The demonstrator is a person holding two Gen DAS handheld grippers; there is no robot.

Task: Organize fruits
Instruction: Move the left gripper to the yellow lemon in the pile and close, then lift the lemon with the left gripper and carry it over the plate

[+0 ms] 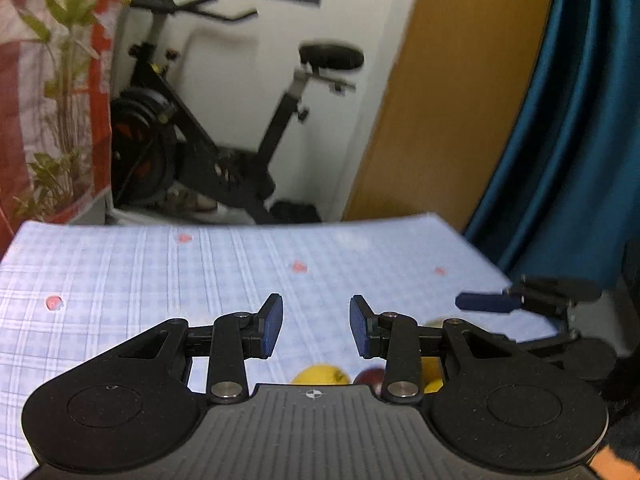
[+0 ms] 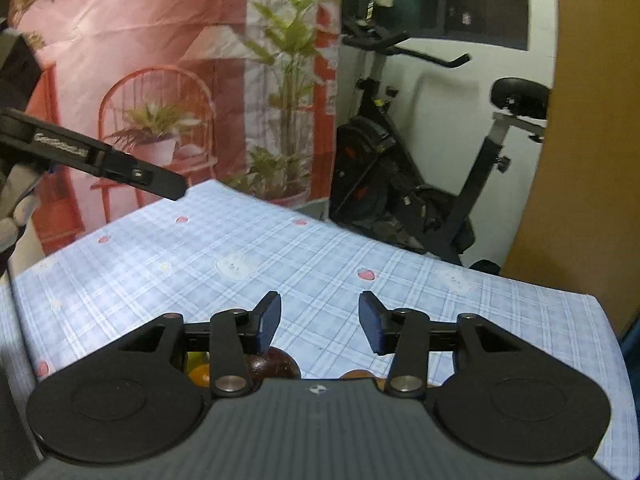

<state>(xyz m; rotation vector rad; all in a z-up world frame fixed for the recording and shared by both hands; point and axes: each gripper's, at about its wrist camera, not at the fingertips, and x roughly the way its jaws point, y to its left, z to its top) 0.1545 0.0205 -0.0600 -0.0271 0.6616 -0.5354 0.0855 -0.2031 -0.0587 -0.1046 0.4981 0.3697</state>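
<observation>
Jaws: both grippers parted, empty | risk: fruits [image 1: 320, 374] sit hidden under your bodies; you could descend blind, knock them rolling.

Your left gripper [image 1: 316, 330] points forward and somewhat downward, its two blue pads [image 1: 272, 328] standing apart with nothing between them. Your right gripper [image 2: 319, 326] sits in much the same pose, angled down, jaws parted a little wider than the left and holding nothing. In the left wrist view, the right gripper shows at the right edge, one blue fingertip reaching in from the side. In the right wrist view, the left gripper's black finger crosses the upper left, and your gloved hand [image 2: 14, 208] grips its handle at the frame's edge.
</observation>
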